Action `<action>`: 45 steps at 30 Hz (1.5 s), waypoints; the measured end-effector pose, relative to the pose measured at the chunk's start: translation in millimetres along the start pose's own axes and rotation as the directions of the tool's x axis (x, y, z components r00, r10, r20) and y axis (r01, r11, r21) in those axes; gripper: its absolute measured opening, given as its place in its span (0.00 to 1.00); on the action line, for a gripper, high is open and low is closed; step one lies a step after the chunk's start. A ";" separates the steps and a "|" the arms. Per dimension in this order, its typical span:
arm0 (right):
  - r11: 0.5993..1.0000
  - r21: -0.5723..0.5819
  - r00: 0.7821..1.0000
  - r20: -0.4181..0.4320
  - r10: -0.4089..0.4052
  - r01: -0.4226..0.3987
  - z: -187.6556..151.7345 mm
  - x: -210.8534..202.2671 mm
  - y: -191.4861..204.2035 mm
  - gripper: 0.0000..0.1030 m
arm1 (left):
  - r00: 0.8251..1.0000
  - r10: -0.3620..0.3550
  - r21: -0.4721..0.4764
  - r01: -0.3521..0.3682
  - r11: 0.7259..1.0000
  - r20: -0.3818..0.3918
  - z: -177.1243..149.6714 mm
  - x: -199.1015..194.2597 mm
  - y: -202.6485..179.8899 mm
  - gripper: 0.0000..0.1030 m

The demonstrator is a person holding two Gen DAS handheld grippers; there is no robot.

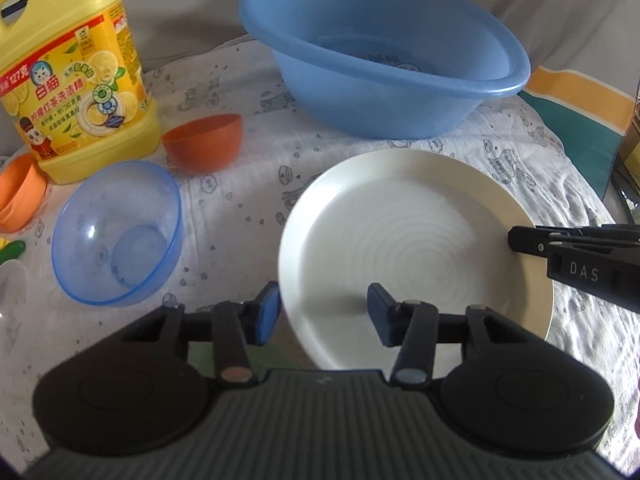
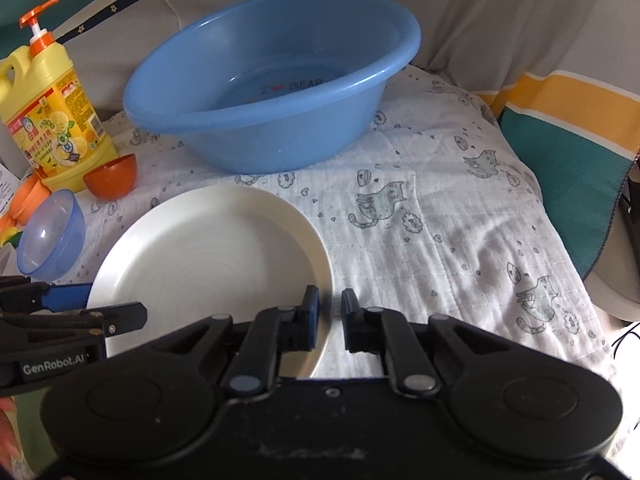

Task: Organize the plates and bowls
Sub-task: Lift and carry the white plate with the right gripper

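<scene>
A home, set up for dishwashing on a soft surface: a blue wash basin (image 2: 272, 80) stands on a cat-printed cotton cloth (image 2: 440, 220) (quilted, rumpled), a yellow dish-soap jug (image 2: 52, 112) left of the basin, striped bedding (image 2: 568, 120) to its right.

Black ribbed tongs (image 1: 322, 312), blue pads (image 1: 268, 312), "GenRobot.AI" lettering, silver pivot screws.

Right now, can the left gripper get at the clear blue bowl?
Probably yes: the clear blue bowl sits just beside the left gripper, bare cloth between. But its jaws straddle the rim of the white plate, so it must back off that first.
</scene>
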State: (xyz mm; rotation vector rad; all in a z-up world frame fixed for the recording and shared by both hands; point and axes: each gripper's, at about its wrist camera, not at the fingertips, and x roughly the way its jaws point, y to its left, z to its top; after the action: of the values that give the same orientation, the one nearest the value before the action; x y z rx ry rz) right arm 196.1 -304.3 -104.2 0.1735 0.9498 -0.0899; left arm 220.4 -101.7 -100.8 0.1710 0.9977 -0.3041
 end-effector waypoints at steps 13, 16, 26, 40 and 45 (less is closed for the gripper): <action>0.998 0.060 1.000 0.024 -0.016 0.014 -4.8 -23.1 -0.1 0.13 | 0.999 -0.005 -0.038 0.006 0.999 0.039 -4.5 -28.7 -4.6 0.34; 0.998 0.066 0.999 0.037 -0.011 0.008 -6.0 -40.7 -2.1 0.13 | 0.999 -0.007 -0.040 0.009 0.999 0.054 -8.6 -47.4 -11.3 0.34; 0.997 0.080 0.997 0.075 0.005 -0.011 -32.3 -115.0 -6.5 0.13 | 0.995 -0.037 -0.052 0.042 0.998 0.097 -41.7 -118.1 -25.2 0.34; 0.996 0.091 0.999 0.044 -0.009 0.005 -114.6 -190.4 -19.3 0.13 | 0.995 -0.093 -0.081 0.096 0.992 0.040 -121.3 -155.2 -49.0 0.36; 0.995 0.097 0.999 0.027 -0.034 0.031 -138.9 -194.9 -25.2 0.13 | 0.994 -0.113 -0.080 0.113 0.990 0.015 -140.3 -149.8 -57.1 0.36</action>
State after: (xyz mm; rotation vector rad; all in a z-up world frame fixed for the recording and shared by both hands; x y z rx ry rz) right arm -31.9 -303.0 -27.1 0.2461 0.9209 -0.1680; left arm 14.1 -90.6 -49.2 0.0397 1.0090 -0.3673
